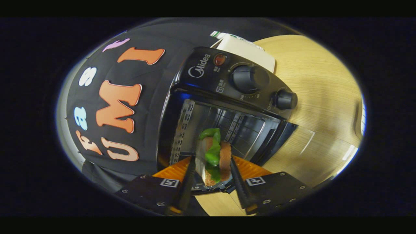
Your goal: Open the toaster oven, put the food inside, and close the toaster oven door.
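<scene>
The black toaster oven (208,70) stands on a pale wooden table (325,97), and the view is rolled so the oven looks tipped on its side. Its door (281,138) hangs open toward the table, baring the shiny cavity (227,122) with a wire rack. Two knobs (248,78) sit on the control panel. My gripper (213,161) is shut on a sandwich (214,156) of brown bread and green lettuce. The sandwich sits edge-on between both fingers, right at the oven's open mouth.
A white box (247,48) lies behind the oven on the table. The black booth cloth (113,97) hangs close beside the oven. Bare wooden tabletop stretches out past the open door.
</scene>
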A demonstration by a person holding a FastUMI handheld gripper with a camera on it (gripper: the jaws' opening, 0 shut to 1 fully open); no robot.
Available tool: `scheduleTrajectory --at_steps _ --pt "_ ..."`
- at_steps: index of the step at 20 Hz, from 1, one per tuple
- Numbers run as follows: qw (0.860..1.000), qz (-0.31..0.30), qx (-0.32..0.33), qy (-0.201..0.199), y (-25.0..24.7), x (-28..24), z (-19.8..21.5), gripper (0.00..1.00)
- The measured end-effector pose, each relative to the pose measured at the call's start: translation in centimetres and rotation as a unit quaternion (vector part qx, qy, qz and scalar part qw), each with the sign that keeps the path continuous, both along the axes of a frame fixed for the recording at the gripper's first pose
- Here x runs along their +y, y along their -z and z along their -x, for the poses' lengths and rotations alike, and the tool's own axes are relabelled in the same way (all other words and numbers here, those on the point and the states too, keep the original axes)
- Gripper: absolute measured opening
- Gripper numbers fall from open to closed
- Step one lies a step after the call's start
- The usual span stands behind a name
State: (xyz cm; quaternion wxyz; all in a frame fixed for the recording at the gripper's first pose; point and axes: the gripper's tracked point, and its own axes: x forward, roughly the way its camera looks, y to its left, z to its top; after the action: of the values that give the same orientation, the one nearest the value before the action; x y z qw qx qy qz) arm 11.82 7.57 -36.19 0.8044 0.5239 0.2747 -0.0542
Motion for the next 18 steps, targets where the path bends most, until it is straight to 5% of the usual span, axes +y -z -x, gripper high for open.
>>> scheduleTrajectory --at_steps 4,8,15,18 --pt "0.999 0.037 0.009 -0.023 0.1 -0.3 1.9 0.98" --pt "0.999 0.037 0.018 -0.020 -0.1 -0.9 2.9 0.98" --pt "0.996 -0.028 0.062 0.050 1.1 -0.1 1.1 0.98" --pt "0.995 -0.041 0.080 0.040 2.2 1.7 0.9 0.97"
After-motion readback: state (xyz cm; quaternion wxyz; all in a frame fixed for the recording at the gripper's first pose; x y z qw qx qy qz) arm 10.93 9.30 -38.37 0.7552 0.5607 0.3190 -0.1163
